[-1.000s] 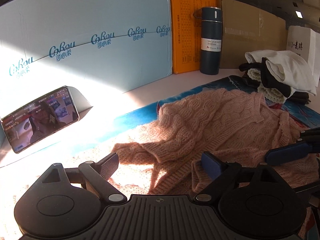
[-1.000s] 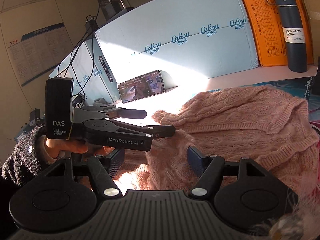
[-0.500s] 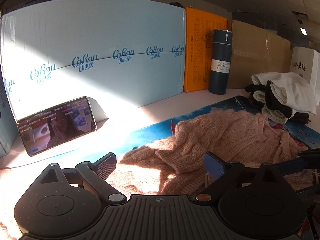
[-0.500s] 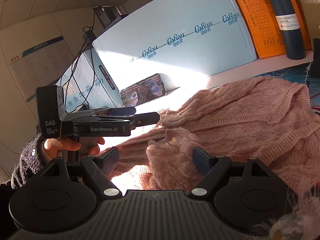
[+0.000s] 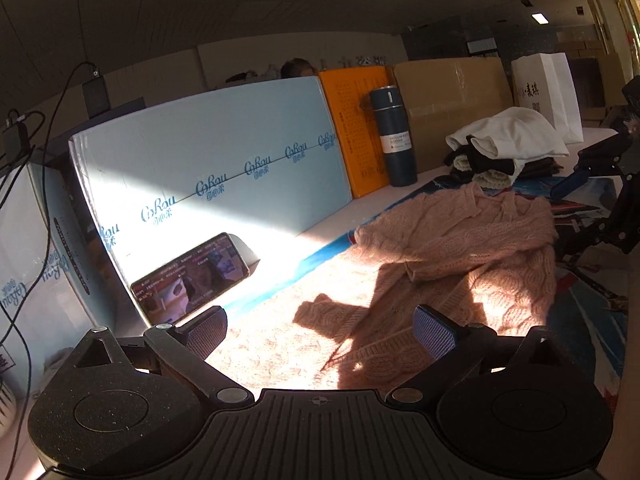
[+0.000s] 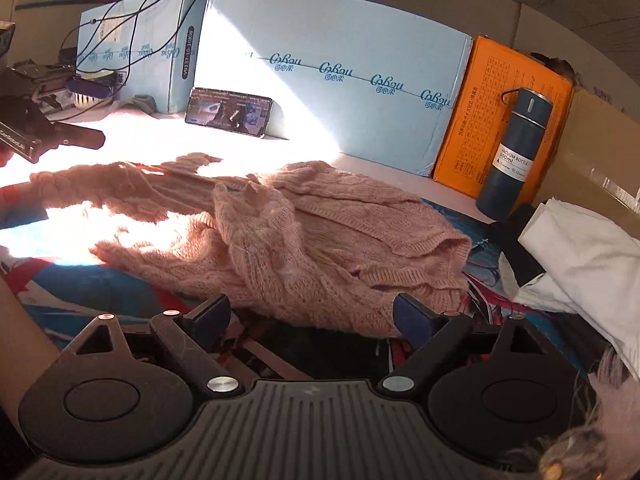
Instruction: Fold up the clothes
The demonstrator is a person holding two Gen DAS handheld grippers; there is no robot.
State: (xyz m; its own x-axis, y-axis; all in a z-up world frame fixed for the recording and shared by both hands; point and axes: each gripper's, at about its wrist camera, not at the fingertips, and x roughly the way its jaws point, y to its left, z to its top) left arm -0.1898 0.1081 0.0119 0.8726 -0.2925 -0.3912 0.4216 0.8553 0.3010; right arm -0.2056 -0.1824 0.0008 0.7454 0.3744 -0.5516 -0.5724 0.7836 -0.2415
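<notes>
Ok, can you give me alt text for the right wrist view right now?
A crumpled pink knit sweater lies on a patterned mat, just beyond the right hand-held gripper, whose jaws are opening with nothing between them. Behind stand a propped phone, blue boxes and a dark vacuum bottle; folded white clothes sit right.

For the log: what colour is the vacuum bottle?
Dark blue vacuum bottle, clearest in the right wrist view.

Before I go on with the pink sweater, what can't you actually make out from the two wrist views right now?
- pink sweater: near hem hidden behind the right gripper, right wrist view.
- Sweater's sunlit left part: washed out by glare, both views.
- pile of clothes: items overlap, count unclear, left wrist view.
- phone: screen too small to read.
</notes>
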